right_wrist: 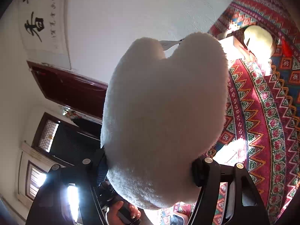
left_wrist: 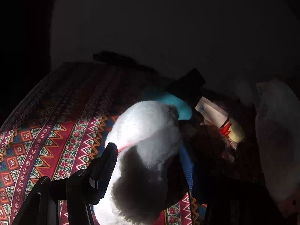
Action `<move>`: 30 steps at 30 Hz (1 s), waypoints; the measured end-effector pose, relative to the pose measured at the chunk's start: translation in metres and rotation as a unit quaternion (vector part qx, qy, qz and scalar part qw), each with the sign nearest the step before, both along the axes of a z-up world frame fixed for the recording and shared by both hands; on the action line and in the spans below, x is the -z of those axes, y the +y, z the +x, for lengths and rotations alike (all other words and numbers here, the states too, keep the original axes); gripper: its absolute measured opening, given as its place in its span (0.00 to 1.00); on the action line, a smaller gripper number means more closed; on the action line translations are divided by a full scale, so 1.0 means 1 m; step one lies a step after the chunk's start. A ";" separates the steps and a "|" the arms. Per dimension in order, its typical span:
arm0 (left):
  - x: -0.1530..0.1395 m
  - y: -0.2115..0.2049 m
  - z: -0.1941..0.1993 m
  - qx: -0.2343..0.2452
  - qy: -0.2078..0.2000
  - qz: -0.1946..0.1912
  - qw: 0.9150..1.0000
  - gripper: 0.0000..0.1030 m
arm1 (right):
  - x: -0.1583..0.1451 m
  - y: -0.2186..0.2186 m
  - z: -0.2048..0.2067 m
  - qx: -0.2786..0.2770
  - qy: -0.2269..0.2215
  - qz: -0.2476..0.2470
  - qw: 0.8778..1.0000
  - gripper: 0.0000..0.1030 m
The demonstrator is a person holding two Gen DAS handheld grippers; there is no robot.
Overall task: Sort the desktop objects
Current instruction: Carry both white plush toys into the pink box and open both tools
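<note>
My left gripper [left_wrist: 148,159] and my right gripper [right_wrist: 150,170] are both clamped on the plush toy [left_wrist: 144,140], which fills the middle of each frame, lifted over the patterned cloth [left_wrist: 46,140]. I judge this the carrying step. Next I need a clear spot, away from the teal thing [left_wrist: 174,103] and the packet [left_wrist: 217,116] at centre right.

**Surface: table under patterned cloth**

Table covered by a red patterned cloth [left_wrist: 56,131] with zigzag and diamond bands. Left wrist view is very dark. Lying on the cloth: a teal object [left_wrist: 174,103], a cream tube with red print [left_wrist: 221,120], a black item [left_wrist: 189,82] behind them. The right wrist view shows a pale yellow rounded object [right_wrist: 259,39] on the cloth.
</note>
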State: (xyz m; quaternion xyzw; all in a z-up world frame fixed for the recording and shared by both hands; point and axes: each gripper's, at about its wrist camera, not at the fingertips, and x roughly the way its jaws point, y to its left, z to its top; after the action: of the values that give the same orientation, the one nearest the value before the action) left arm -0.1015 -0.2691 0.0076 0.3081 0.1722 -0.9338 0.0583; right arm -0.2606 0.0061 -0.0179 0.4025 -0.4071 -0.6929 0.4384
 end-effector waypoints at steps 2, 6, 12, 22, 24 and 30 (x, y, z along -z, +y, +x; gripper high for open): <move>-0.009 0.012 0.016 0.012 -0.003 -0.010 1.000 0.57 | -0.017 0.023 0.017 0.009 0.016 -0.006 1.000 0.70; 0.009 0.029 0.017 0.036 -0.058 -0.058 0.996 0.72 | -0.037 0.064 0.047 0.016 0.039 -0.007 0.999 0.73; 0.054 0.086 -0.010 0.110 -0.113 -0.126 0.979 0.99 | -0.018 0.093 0.031 0.030 0.008 0.009 0.999 0.76; 0.115 0.162 -0.082 0.138 -0.171 -0.367 0.904 0.99 | 0.036 0.121 -0.009 0.053 -0.062 0.009 0.997 0.79; 0.120 0.144 -0.096 0.105 -0.176 -0.379 0.903 0.99 | 0.042 0.123 -0.014 0.055 -0.073 0.017 0.996 0.80; 0.118 0.035 -0.118 0.089 -0.190 -0.141 0.967 0.92 | 0.045 0.120 -0.024 0.059 -0.073 0.048 0.994 0.80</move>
State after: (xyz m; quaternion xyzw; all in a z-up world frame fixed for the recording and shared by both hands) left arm -0.2196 -0.2340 -0.1103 0.4824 -0.0041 -0.8746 0.0492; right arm -0.2846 0.1260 -0.0629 0.4479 -0.4277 -0.7050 0.3456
